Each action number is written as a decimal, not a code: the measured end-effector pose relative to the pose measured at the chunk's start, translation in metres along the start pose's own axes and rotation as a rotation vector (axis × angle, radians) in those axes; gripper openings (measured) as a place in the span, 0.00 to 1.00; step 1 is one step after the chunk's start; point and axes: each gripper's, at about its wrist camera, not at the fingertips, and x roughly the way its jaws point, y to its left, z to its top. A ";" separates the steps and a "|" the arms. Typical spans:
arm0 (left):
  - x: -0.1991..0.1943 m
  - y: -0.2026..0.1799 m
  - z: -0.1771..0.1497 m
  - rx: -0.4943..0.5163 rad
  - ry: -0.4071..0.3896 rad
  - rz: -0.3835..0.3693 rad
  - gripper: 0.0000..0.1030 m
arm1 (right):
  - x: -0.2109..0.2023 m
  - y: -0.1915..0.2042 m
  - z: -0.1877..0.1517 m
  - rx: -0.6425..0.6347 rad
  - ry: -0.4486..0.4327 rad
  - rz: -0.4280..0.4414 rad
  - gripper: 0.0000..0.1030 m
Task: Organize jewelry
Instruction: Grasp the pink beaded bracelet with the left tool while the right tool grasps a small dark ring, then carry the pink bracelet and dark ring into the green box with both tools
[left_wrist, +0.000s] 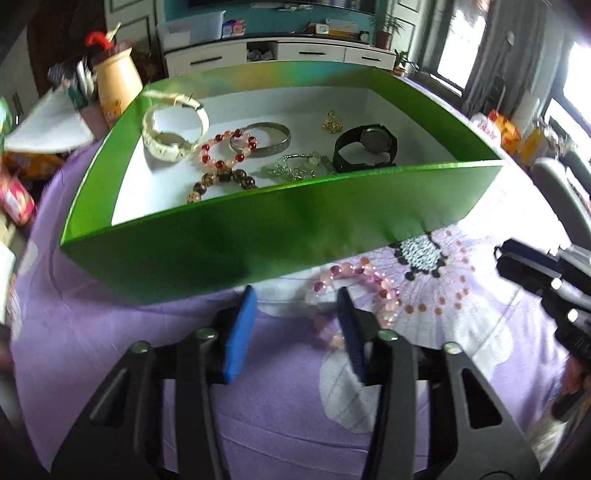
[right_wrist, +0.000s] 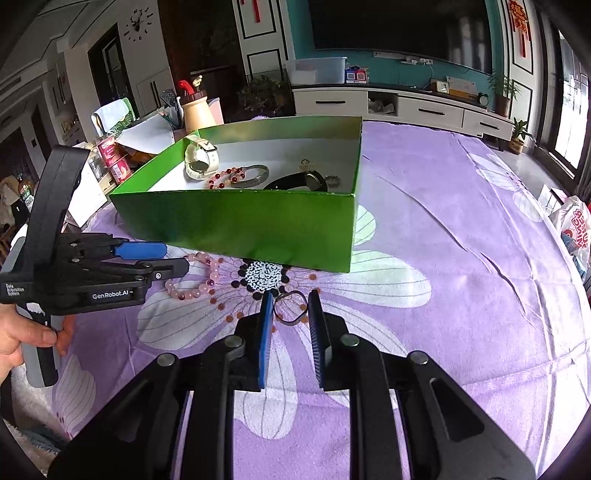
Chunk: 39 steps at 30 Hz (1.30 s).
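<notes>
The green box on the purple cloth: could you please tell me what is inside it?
Inside the green box: a cream watch, red bead bracelet, silver bangle, brown beads, chain, black watch, gold piece. The near wall hides the front floor.

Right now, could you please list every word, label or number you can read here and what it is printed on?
"GenRobot.AI": white print on the left gripper body.
"Data Acquisition System": tiny white print on the same body, only just legible.
Wall clock: no numerals readable.
Red cans, plastic bag, red wall hangings, shelf boxes: print too small or blurred.
</notes>
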 end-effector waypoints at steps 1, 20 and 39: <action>0.000 -0.002 -0.001 0.016 -0.005 -0.001 0.39 | 0.000 -0.001 -0.001 0.004 -0.001 0.000 0.18; -0.057 0.008 -0.001 -0.067 -0.085 -0.246 0.07 | -0.021 0.008 0.003 0.001 -0.041 -0.007 0.18; -0.090 0.048 -0.008 -0.169 -0.127 -0.244 0.07 | -0.035 0.028 0.006 -0.030 -0.058 0.014 0.18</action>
